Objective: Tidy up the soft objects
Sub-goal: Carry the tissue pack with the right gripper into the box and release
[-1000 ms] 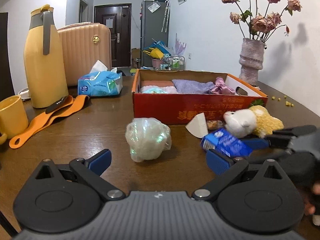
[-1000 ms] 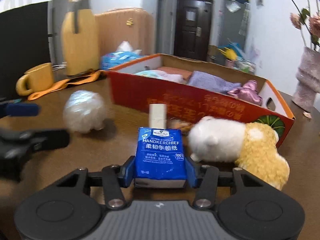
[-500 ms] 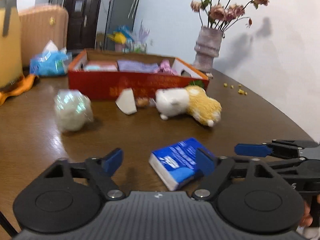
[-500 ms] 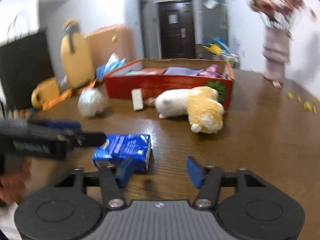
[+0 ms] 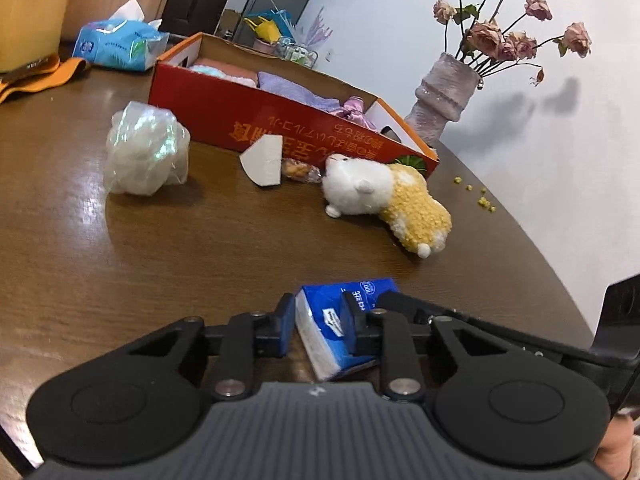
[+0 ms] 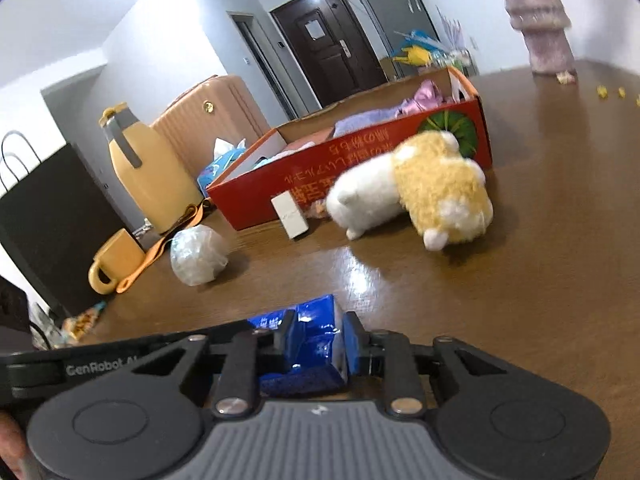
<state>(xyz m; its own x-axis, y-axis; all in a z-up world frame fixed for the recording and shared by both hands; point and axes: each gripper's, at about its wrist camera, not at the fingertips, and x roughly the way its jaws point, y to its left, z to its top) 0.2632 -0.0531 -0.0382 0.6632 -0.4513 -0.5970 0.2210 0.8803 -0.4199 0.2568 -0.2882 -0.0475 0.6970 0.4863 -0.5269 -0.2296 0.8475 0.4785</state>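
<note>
Pinching one blue tissue pack (image 5: 340, 320) from two sides, low over the brown counter (image 5: 200, 248). Left tool (image 5: 318, 324) just closed, pads pressed on the pack's white-edged near end, pack tilted between them. Right tool (image 6: 318, 338) likewise just closed, clamped on the crinkled blue wrapper (image 6: 312, 344) of the same pack. Seen from the left wrist, right tool's black fingers reaching in from the right and meeting the pack just beside the left tool's right pad. Seen from the right wrist, left tool's black arm coming in from the left against the pack.

Further back on the counter, well apart from the pack: white-and-yellow plush toy (image 5: 384, 200) lying on its side, just in front of the red cardboard box (image 5: 288, 128). Folded cloths, purple and pink, already inside that box. White wedge-shaped piece (image 5: 264, 162) leaning near the box front, beside a small snack packet, too small to tell more. Clear plastic-wrapped bundle (image 5: 146, 154) standing apart to the left. Vase of dried roses (image 5: 444, 98) behind the box's far corner.
</note>
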